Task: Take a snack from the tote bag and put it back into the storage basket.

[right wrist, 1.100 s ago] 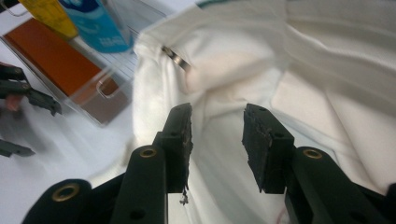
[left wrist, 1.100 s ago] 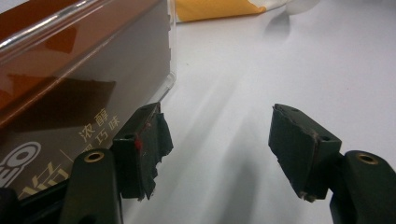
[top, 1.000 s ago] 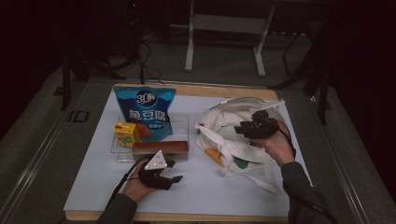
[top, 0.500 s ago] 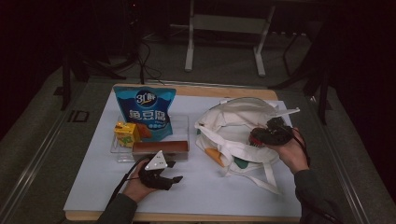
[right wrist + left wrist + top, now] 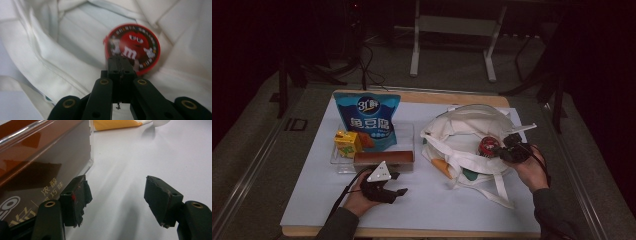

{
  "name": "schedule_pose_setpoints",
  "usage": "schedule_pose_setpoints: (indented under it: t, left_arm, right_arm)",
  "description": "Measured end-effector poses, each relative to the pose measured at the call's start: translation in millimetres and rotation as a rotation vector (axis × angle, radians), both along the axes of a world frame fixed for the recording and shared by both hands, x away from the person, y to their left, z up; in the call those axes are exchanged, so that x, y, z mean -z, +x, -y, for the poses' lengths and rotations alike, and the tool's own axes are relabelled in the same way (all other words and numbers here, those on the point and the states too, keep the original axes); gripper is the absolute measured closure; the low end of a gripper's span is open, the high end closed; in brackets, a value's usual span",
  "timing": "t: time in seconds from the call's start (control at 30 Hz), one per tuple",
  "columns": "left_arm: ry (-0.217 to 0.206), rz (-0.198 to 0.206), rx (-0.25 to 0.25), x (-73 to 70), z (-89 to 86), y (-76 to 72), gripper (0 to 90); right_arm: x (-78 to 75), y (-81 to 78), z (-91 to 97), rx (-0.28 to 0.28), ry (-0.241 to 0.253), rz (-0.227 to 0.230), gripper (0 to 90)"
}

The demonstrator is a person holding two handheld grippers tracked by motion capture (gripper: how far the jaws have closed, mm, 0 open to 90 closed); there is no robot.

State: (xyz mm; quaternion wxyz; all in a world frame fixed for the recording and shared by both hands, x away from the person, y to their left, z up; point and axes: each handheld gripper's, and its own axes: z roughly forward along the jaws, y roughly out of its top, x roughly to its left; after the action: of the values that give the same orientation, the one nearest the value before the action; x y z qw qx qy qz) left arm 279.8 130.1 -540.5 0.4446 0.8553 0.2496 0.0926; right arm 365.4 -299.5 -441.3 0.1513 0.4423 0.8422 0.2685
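Red-lidded, the round candy tin [image 5: 132, 48] lies in the white cloth bag [image 5: 462, 132], the right gripper [image 5: 507, 150] just before it, jaws just closed together on nothing, while the left gripper [image 5: 115, 200] rests open-jawed beside the brown box [image 5: 37, 167].

Our left gripper [image 5: 393, 191] rests low on its side, jaws spread wide apart with nothing between them. Our right gripper [image 5: 496, 150] reaches inward from the right, forearm angled up; its jaws have just closed, pads meeting.
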Motion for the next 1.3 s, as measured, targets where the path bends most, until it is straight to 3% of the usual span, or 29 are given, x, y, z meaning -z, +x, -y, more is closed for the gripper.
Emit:
schedule_pose_setpoints:
  t: [0.23,0.77,1.17,1.3]
  left_arm:
    - [0.003,0.003,0.001,0.1,0.4,-0.2,35.0]
    - [0.002,0.001,0.001,0.1,0.3,-0.1,34.9]
    - [0.001,0.0,0.001,0.1,0.2,0.0,34.8]
    - [0.0,-0.001,0.002,0.0,0.1,0.1,34.8]
  right_arm:
    - [4.7,-2.2,4.7,0.027,-0.064,-0.006,90.0]
    - [13.6,2.4,8.2,0.07,-0.145,-0.03,90.0]
    - [17.0,8.2,-11.2,0.04,-0.151,-0.036,90.0]
    - [15.3,9.1,-18.6,0.015,-0.131,-0.035,89.5]
